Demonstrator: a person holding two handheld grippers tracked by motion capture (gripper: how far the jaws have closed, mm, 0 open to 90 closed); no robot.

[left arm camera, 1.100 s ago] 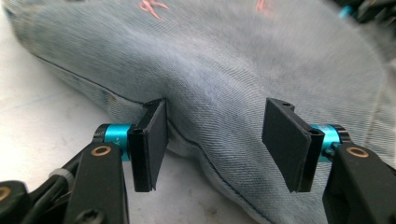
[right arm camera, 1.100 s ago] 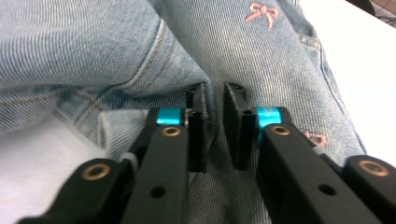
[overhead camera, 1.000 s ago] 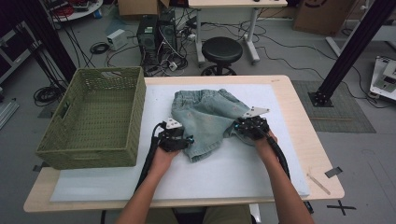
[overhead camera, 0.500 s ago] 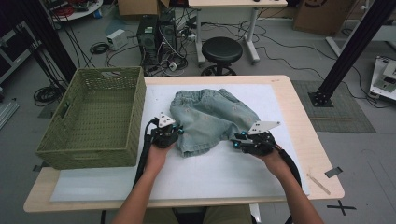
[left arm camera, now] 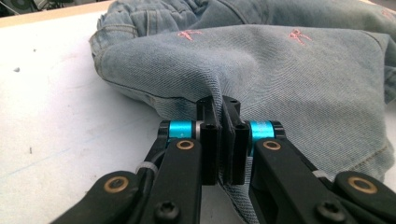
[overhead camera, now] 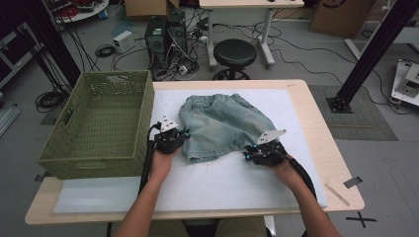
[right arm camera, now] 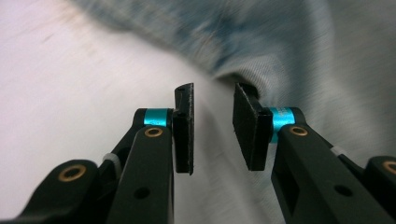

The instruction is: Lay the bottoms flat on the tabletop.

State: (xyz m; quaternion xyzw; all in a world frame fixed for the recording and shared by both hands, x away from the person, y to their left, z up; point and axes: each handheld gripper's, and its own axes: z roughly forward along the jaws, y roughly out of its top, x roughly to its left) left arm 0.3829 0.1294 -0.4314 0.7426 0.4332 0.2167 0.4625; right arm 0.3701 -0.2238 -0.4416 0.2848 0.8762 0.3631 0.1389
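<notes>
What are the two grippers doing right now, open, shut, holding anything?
Left gripper: shut on a fold of the denim shorts.
Right gripper: open, jaws apart at the shorts' edge, gripping nothing.

Lighting is even, dim at the room's edges. The denim shorts [right arm camera: 299, 51] are motion-blurred in the right gripper view and sharp in the left gripper view.

From above our side of the table [overhead camera: 306, 98] we look down; both gripper views sit close, sharing the shorts [overhead camera: 222, 123].
</notes>
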